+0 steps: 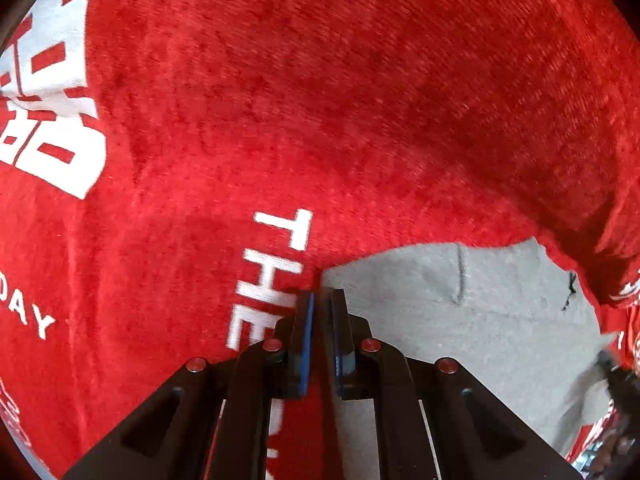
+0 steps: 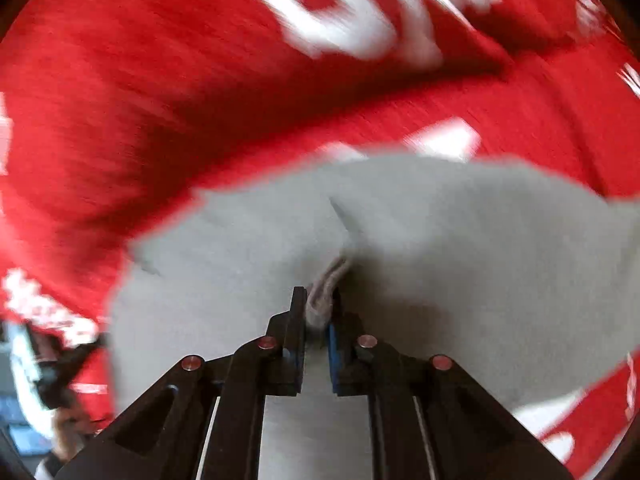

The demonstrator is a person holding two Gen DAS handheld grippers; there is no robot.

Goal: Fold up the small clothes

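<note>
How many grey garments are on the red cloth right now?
1 that I can see: a grey garment lying on the red printed cloth, a fold of it between the right gripper's fingers. The left gripper sits at its edge. Others may be hidden.

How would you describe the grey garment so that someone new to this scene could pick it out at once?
Start from the red cloth with white lettering that fills both wrist views. On it lies the grey garment, with a bunched fold between the fingers of the right gripper. It is the only plain, unprinted fabric against that red.
</note>
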